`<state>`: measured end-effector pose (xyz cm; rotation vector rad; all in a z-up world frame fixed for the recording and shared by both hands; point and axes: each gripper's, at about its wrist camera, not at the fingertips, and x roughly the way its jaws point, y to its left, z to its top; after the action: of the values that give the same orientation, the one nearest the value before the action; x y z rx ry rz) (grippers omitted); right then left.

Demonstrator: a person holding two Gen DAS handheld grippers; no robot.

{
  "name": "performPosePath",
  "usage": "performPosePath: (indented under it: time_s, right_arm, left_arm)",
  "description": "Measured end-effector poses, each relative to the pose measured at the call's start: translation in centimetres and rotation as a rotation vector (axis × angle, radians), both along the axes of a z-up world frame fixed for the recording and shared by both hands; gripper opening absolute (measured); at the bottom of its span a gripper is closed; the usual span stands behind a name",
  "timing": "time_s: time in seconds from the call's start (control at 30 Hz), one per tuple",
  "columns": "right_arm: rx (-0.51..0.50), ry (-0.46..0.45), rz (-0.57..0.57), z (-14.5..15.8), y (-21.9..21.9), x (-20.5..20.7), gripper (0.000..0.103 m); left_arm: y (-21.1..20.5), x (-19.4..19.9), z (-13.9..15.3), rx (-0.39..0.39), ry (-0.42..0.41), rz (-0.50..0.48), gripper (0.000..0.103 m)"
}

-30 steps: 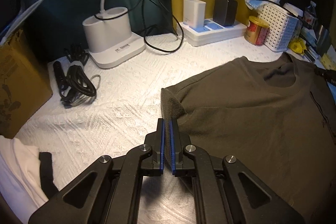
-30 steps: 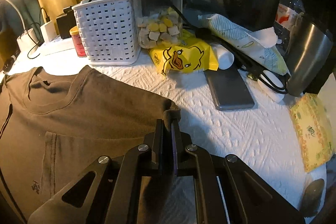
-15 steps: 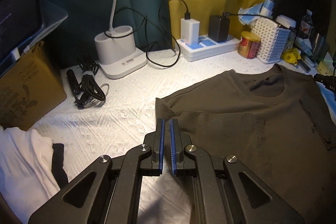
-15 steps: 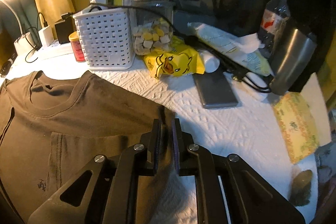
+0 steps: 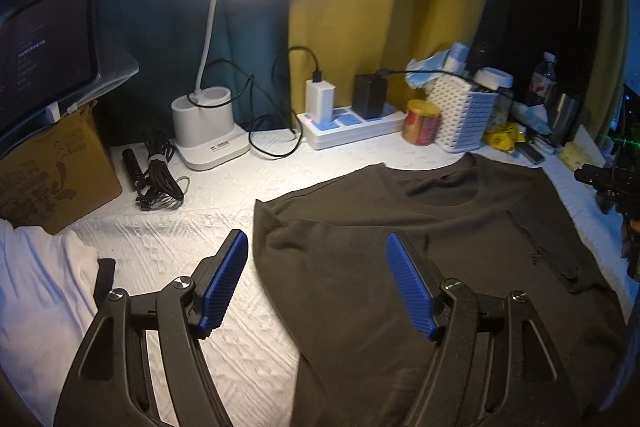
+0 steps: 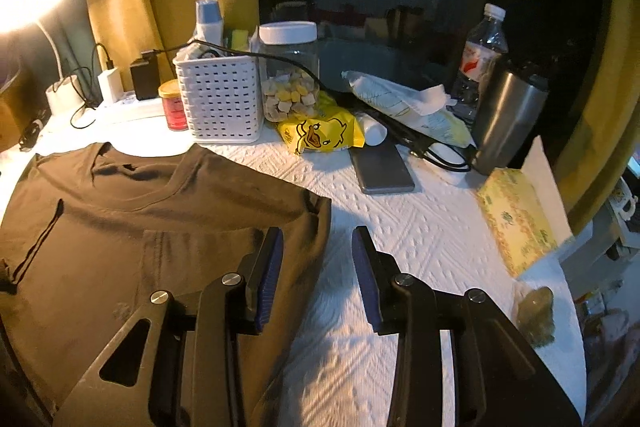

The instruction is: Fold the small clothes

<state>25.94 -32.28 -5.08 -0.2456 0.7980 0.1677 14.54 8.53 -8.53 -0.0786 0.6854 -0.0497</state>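
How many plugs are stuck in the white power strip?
2. A white charger stands at the left end of the power strip, and a black one stands just right of it. More could hide behind the red can.

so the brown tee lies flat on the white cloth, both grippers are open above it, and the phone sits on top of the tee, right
Not quite: the phone is not on the tee. The right wrist view shows it on the white cloth, beside the tee and clear of it. The rest holds: the tee lies flat, and the left gripper and right gripper, jaws just opened, hold nothing.
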Motion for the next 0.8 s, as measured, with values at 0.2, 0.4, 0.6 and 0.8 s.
performPosePath:
  time_s: [0.2, 0.4, 0.6, 0.8]
  right_arm:
    - [0.011, -0.017, 0.004, 1.2, 0.0, -2.4, 0.047]
    - [0.022, -0.029, 0.017, 2.0, 0.1, -4.8, 0.048]
    - [0.035, -0.038, 0.023, 2.6, 0.1, -6.7, 0.048]
    - [0.04, -0.044, 0.033, 2.8, 0.3, -8.9, 0.048]
  left_arm:
    - [-1.1, -2.5, 1.2, -0.026, -0.029, -0.04, 0.072]
    - [-2.2, -4.5, 1.9, -0.032, -0.05, -0.06, 0.072]
    - [-3.2, -6.2, 2.4, -0.033, -0.062, -0.08, 0.072]
    - [-3.6, -7.7, 2.2, -0.042, -0.06, -0.091, 0.072]
